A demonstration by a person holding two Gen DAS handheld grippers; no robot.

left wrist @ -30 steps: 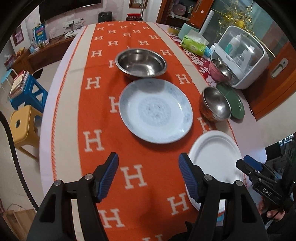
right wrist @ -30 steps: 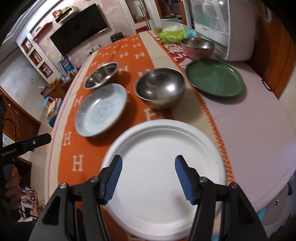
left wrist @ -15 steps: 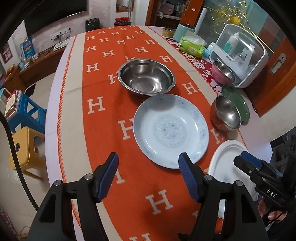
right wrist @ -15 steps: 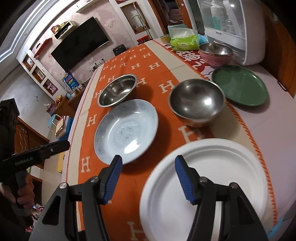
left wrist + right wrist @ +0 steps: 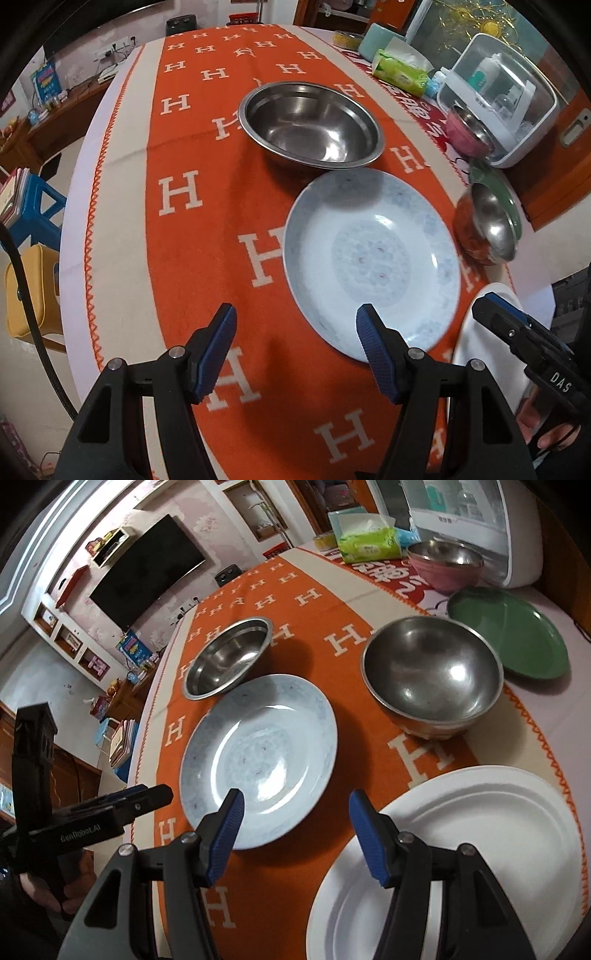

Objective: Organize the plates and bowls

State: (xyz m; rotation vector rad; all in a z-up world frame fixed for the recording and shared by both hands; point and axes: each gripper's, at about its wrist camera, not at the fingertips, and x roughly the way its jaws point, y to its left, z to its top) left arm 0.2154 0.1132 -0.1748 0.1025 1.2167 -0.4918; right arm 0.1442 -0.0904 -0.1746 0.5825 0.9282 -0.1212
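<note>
Orange H-print cloth (image 5: pixel 207 229) covers the table (image 5: pixel 110 155); TV (image 5: pixel 147 579) on the far wall in the right wrist view. My left hand-held gripper (image 5: pixel 295 347) hovers above the cloth, jaws spread wide, holding nothing; its right pad sits over the near rim of the pale blue plate (image 5: pixel 373 258). My right hand-held gripper (image 5: pixel 293 834) is also spread and empty, left pad over the blue plate's (image 5: pixel 258 757) near edge, right pad over the rim of the white paper plate (image 5: pixel 480 849).

From the left wrist view: wide steel bowl (image 5: pixel 310 125) at 12 o'clock, just behind the blue plate, rims very close. Small steel bowl (image 5: pixel 487 229) at 2 o'clock, beside the green plate (image 5: pixel 513 206); contact unclear. Pink bowl (image 5: pixel 465 133) further back by a white cabinet (image 5: pixel 517 110). Green tissue pack (image 5: pixel 399 74) at 1 o'clock.

From the right wrist view: small steel bowl (image 5: pixel 432 675) at 1 o'clock, green plate (image 5: pixel 517 635) behind it, wide steel bowl (image 5: pixel 229 657) at 11 o'clock.
</note>
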